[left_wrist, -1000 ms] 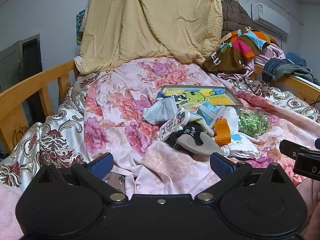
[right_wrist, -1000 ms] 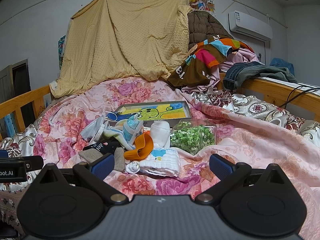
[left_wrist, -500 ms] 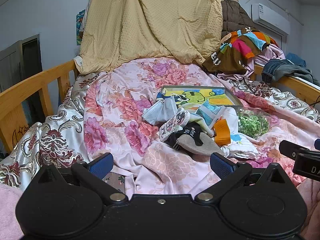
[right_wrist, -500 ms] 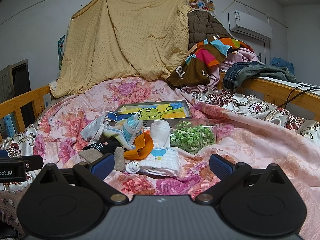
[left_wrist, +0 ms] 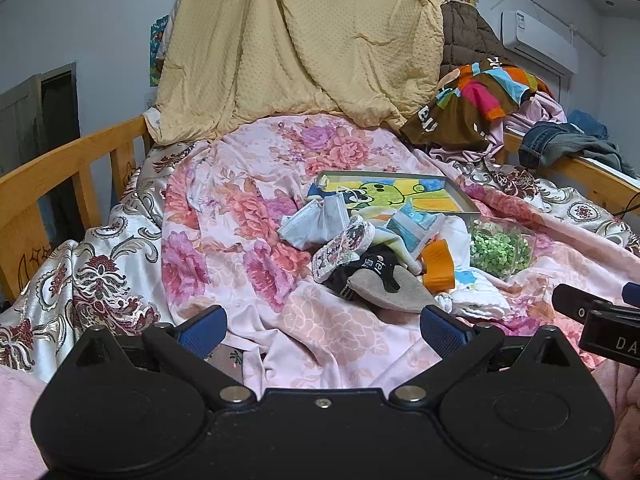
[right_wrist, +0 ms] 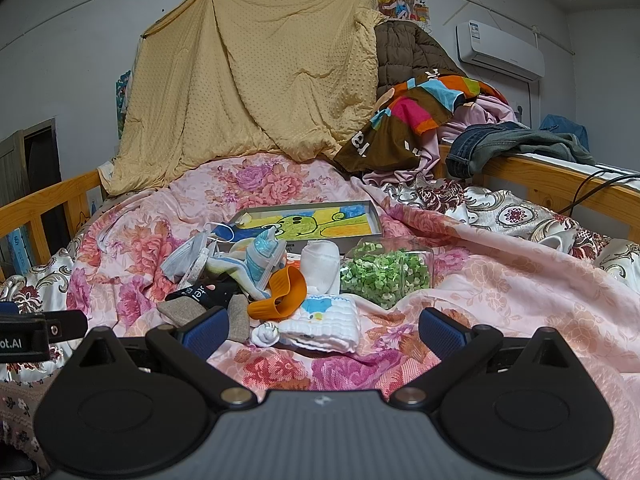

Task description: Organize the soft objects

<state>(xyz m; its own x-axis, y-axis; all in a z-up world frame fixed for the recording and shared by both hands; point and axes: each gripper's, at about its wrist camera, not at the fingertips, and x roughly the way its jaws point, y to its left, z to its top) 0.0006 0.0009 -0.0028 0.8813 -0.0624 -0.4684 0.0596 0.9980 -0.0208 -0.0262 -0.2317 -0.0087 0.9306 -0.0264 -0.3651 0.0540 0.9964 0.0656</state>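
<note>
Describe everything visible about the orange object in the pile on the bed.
The orange object is a smooth, rubbery-looking curved piece, open like a scoop or cup lying on its side, its hollow facing the right wrist camera. It sits mid-pile on the floral quilt, resting against a white folded cloth in front and a white sock behind. Neither gripper touches it. What it is cannot be told.

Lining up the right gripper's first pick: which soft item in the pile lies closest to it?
The folded white quilted cloth with the blue print. It lies at the pile's near edge, just beyond the open right gripper; the white sock and orange piece sit behind it.
</note>
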